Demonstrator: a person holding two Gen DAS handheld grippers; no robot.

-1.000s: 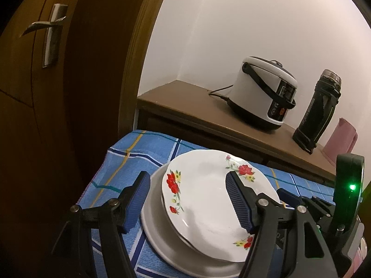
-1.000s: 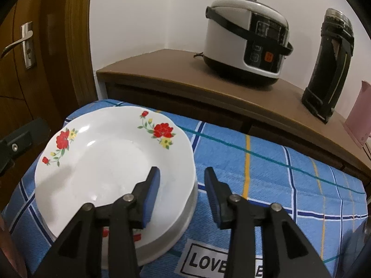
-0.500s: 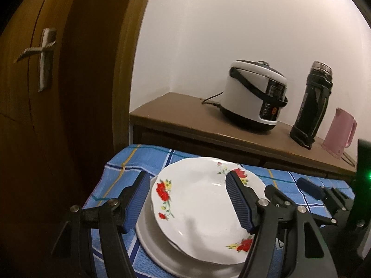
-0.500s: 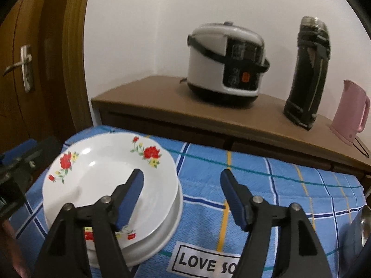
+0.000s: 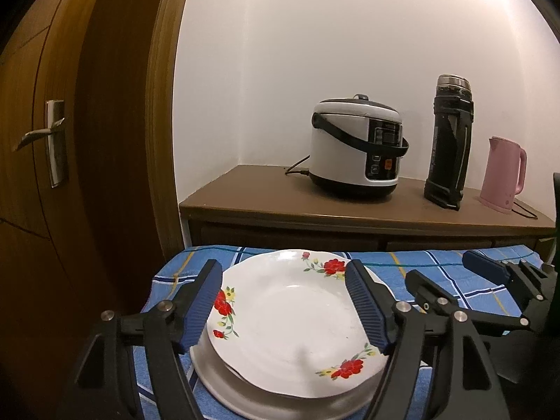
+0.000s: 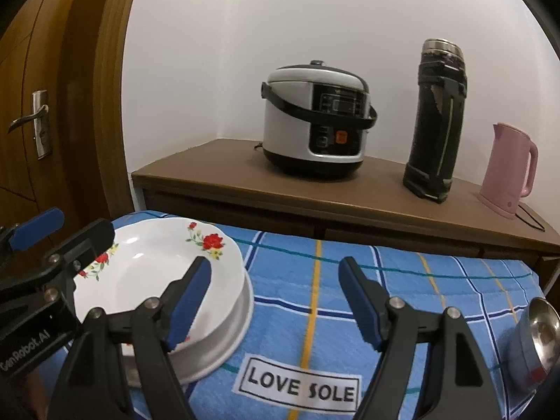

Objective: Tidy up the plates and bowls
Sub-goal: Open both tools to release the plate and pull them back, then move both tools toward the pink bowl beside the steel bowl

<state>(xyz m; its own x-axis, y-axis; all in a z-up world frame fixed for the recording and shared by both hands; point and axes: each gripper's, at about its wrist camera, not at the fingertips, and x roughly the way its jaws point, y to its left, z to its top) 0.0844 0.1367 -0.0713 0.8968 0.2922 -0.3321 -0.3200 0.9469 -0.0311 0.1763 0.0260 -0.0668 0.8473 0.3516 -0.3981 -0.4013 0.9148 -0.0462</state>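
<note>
My left tongs (image 5: pixel 285 306) hung spread over the floral plate (image 5: pixel 290 329), stacked on a white plate (image 6: pixel 224 343) at nine o'clock on the blue checked cloth (image 6: pixel 402 294); my right tongs (image 6: pixel 274 302) gaped, empty.

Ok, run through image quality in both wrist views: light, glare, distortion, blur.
Left wrist view: wall blows out bright at upper right, door sits dim, fisheye bends the door frame, plate is sharp with mild sheen. Right wrist view: same warm light and curved edges, small glints on the plate, steel bowl at the right edge is blurred.
</note>
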